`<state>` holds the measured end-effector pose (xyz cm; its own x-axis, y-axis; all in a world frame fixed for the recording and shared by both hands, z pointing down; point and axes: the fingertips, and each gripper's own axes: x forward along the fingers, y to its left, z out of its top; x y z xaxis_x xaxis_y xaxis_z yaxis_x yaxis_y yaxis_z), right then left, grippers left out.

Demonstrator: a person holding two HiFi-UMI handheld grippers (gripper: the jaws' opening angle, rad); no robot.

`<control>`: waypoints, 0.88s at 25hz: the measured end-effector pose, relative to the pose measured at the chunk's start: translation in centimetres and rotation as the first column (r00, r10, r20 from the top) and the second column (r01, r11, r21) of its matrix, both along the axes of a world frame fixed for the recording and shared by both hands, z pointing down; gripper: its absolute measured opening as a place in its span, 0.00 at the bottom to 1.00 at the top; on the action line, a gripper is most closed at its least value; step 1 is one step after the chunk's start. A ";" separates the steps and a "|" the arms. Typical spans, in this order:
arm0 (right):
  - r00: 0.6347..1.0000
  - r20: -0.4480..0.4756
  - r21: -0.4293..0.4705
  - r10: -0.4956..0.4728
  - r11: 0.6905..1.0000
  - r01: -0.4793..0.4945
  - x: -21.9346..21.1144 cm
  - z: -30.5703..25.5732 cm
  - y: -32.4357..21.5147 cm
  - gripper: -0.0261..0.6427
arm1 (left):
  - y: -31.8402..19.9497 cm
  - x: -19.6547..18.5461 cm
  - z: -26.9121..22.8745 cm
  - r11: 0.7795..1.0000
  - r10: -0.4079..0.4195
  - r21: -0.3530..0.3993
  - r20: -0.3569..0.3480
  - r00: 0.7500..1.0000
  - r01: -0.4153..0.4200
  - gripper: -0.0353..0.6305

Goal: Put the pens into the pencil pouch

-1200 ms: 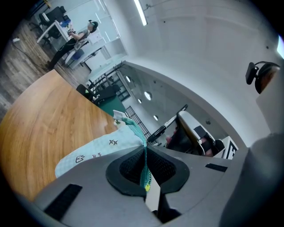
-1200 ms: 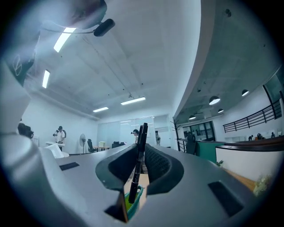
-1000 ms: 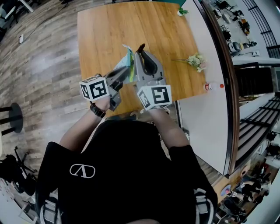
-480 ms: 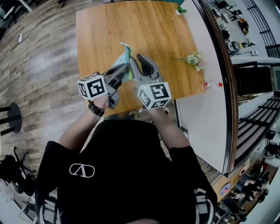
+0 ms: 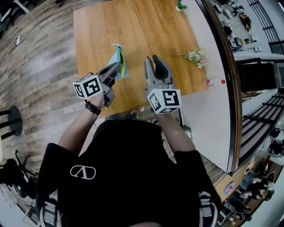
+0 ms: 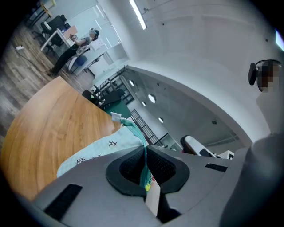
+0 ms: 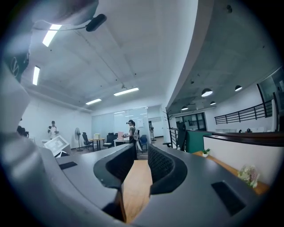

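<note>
The mint-green pencil pouch [image 5: 119,56] with small star prints hangs over the wooden table [image 5: 146,26]. My left gripper [image 5: 114,69] is shut on its near edge. In the left gripper view the pouch [image 6: 100,150] fabric runs up between the closed pads [image 6: 162,166], and the left gripper [image 6: 144,165] pinches it. My right gripper [image 5: 153,60] stands to the right of the pouch, apart from it. Its jaws are a little open, and only table wood shows between them in the right gripper view [image 7: 141,165]. I see no pen anywhere on the table.
A small bunch of flowers [image 5: 195,56] lies near the table's right edge and also shows as flowers [image 7: 248,175] low on the right. A bottle [image 5: 213,83] lies on the white ledge. A small potted plant [image 5: 179,6] stands at the far corner.
My right gripper has drawn away from the pouch to the right and its jaws have parted. My left gripper has carried the pouch leftward and a little lower.
</note>
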<state>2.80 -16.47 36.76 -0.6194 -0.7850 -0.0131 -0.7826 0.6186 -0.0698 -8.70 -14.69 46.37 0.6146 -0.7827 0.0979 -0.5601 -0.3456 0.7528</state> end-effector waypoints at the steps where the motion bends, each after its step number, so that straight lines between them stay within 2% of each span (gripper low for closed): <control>1: 1.000 -0.001 -0.003 0.015 1.000 -0.015 0.7 0.1 0.0 0.18 | -0.1 -0.6 0.9 1.000 -0.011 -0.011 0.018 1.000 0.011 0.08; 6: 0.997 0.001 -0.045 0.072 0.996 -0.072 3.5 1.4 0.4 0.17 | -0.5 -2.3 6.9 0.996 -0.044 -0.073 0.122 0.992 0.053 0.08; 10: 0.996 -0.017 -0.083 0.092 0.992 -0.093 5.0 3.0 1.1 0.17 | -0.9 -1.7 12.5 0.990 -0.041 -0.124 0.175 0.984 0.063 0.08; 15: 0.992 -0.040 -0.126 0.118 0.985 -0.122 6.6 5.1 2.0 0.17 | -1.8 -0.2 18.6 0.982 -0.024 -0.180 0.185 0.983 0.057 0.08; 22: 0.984 -0.068 -0.176 0.165 0.969 -0.175 8.6 7.4 2.8 0.17 | -3.8 4.0 22.1 0.982 0.049 -0.190 0.165 0.985 -0.017 0.08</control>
